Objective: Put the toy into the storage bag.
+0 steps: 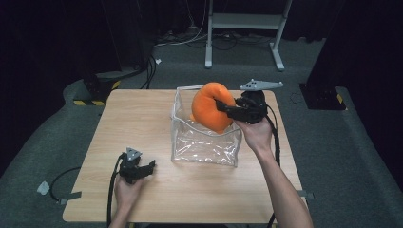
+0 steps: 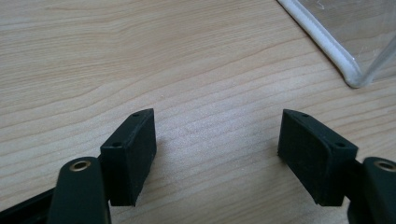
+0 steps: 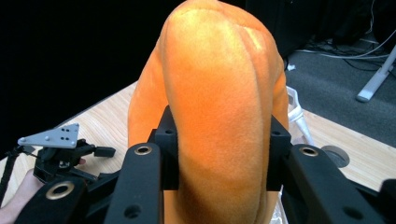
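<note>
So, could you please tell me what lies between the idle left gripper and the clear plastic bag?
Only bare wooden table separates the left gripper from the clear plastic bag, as the left gripper view shows.

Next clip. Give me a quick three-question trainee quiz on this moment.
1. True or false: the left gripper holds the orange plush.
2. Over what does the plush hang? A) the bare table B) the clear bag C) the floor
3. Fill in: the right gripper is shut on the ____.

Key: 1 false, its jaws stand open over bare wood; 2 B, its low end is inside the bag's open top; 3 plush.
</note>
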{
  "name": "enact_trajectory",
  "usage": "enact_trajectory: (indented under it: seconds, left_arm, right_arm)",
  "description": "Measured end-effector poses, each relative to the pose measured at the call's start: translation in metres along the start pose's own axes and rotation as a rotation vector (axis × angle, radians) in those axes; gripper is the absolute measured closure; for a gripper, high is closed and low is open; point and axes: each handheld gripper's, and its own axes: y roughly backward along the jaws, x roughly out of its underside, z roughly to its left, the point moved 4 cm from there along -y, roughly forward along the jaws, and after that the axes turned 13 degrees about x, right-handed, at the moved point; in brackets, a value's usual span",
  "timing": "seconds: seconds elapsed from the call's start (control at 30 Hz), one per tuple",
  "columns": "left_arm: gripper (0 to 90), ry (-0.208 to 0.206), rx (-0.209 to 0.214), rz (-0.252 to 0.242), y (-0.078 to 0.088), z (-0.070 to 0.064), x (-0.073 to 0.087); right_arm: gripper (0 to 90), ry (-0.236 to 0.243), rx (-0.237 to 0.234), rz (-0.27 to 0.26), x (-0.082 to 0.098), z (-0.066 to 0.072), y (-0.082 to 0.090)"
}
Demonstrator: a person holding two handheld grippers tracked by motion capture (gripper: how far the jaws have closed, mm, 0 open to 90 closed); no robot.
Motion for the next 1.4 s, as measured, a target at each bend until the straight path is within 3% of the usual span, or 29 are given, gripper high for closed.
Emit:
enact_trajectory:
  seconds: [1.4]
  left_arm:
    - [28.0, -0.001, 0.000, 0.001, 0.000, 0.000, 0.000]
  right_arm:
    - [59.3, 0.019, 0.005, 0.096, 0.034, 0.000, -0.022]
